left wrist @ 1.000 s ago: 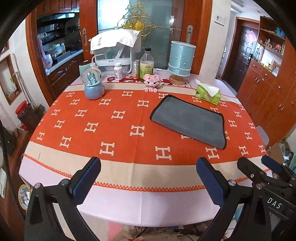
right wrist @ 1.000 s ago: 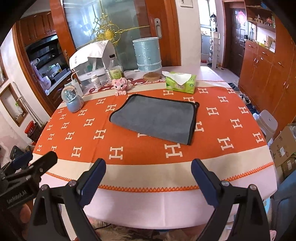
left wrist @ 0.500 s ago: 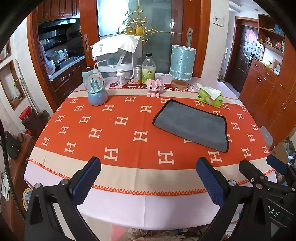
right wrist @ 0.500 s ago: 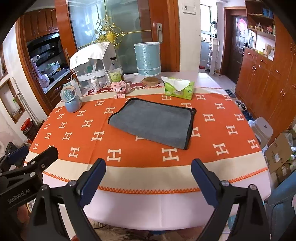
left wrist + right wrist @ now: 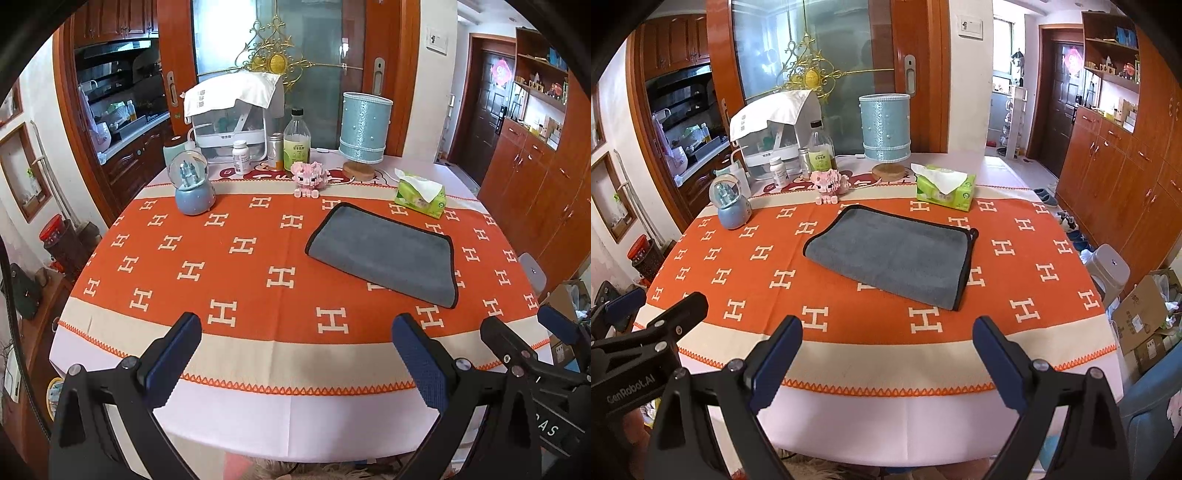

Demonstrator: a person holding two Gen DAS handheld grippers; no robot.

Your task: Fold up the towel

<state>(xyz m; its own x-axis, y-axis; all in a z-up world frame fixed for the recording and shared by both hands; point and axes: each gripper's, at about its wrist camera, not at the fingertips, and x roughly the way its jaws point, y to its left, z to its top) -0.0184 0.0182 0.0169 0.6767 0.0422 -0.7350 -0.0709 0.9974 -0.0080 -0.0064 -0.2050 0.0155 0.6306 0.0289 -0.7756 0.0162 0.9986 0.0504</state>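
Both claws, left claw (image 5: 295, 354) and right claw (image 5: 886, 350), hang released; the soft grey black-edged towel (image 5: 892, 254) lies mid-frame, waiting. Next: reach an edge.

Cloth on cloth
Matt, plush grey towel (image 5: 892, 258) with stitched black edging lies on a woven orange tablecloth (image 5: 768, 266); glossy wooden cabinets (image 5: 1108, 177).

Grey black-edged microfibre towel (image 5: 892, 254) lies flat on the orange H-patterned tablecloth (image 5: 775, 280), right of centre. Behind it stand the green tissue pack (image 5: 945, 186) at right, the pink brick-built pig (image 5: 829, 182) at left, and the pale-blue cylindrical lamp (image 5: 885, 127) between them. Blue snow globe (image 5: 192, 182) stands far left.
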